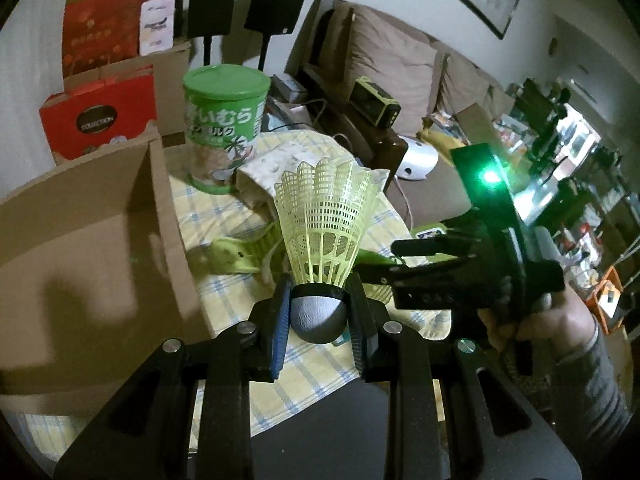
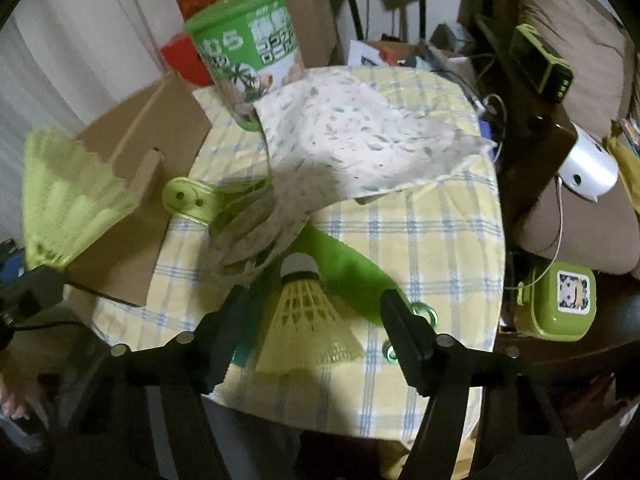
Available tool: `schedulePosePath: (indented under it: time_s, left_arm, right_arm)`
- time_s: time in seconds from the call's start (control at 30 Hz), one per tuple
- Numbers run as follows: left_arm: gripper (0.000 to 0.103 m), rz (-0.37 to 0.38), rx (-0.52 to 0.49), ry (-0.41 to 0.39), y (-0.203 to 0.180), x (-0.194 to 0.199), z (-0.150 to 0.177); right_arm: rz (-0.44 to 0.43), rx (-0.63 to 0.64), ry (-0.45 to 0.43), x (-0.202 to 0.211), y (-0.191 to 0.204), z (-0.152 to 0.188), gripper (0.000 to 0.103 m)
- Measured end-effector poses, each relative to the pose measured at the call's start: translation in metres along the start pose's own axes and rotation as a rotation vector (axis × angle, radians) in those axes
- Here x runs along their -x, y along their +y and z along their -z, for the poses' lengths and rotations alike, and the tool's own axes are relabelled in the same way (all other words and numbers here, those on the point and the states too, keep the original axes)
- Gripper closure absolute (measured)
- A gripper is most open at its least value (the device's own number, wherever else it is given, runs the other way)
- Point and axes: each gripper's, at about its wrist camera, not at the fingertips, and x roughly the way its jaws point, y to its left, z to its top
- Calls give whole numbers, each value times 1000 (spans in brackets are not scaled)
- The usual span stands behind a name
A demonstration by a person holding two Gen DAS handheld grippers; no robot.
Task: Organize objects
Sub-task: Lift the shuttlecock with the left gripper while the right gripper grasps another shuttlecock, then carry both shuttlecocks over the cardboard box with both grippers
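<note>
Left gripper clamped on the grey cork of a yellow shuttlecock, skirt up, above the checked desk. Right gripper spread wide around a second shuttlecock lying on the desk. Nearby: cardboard box, green canister, patterned cloth, green strap.

Left gripper jaws clamped on the grey rounded base of a yellow-green shuttlecock, its skirt standing upright beyond the fingertips. Left of the jaws, an open cardboard box. Ahead, a green canister on checked cloth. Right of the jaws, the right gripper, black, a green light glowing on it
</note>
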Motion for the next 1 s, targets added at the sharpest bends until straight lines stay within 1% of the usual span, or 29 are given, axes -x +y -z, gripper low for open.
schedulePosePath:
  time_s: [0.13, 0.2, 0.23, 0.27, 0.3, 0.33, 0.37, 0.5, 0.57, 0.67, 0.77, 0.87, 0.9, 1.0]
  left_arm:
    - [79, -8, 14, 1, 5, 2, 3]
    - [79, -12, 20, 1, 7, 3, 3]
    - [79, -13, 23, 0, 7, 3, 4]
    - [79, -14, 27, -1, 9, 4, 4]
    - [79, -15, 30, -2, 10, 4, 4]
    - [79, -16, 33, -2, 10, 4, 5]
    - [79, -18, 36, -2, 11, 4, 6]
    - [79, -23, 39, 0, 12, 5, 9]
    - [79, -30, 40, 0, 12, 5, 8]
    - [79, -37, 47, -4, 13, 6, 7]
    - [79, -51, 58, -15, 16, 8, 6]
    - [79, -86, 61, -36, 17, 12, 6]
    - [79, -98, 59, -42, 17, 13, 6]
    - [79, -132, 52, -54, 17, 13, 6]
  right_arm:
    - [22, 29, 28, -10, 3, -6, 38]
    - [28, 40, 41, -15, 5, -7, 40]
    - [29, 46, 46, -17, 6, -8, 44]
    - [26, 52, 55, -19, 7, -9, 51]
    - [20, 57, 65, -23, 8, -9, 54]
    - [19, 61, 72, -26, 9, -9, 60]
    - [20, 63, 77, -28, 11, -9, 64]
    - [33, 76, 83, -36, 15, -8, 67]
    - [46, 82, 85, -38, 17, -7, 73]
    - [61, 91, 57, -36, 20, -5, 74]
    - [66, 74, 21, -28, 20, -2, 74]
    - [67, 43, -50, -12, 19, 4, 74]
    - [72, 35, -89, -4, 20, 6, 74]
    - [83, 23, -169, 13, 27, 10, 74]
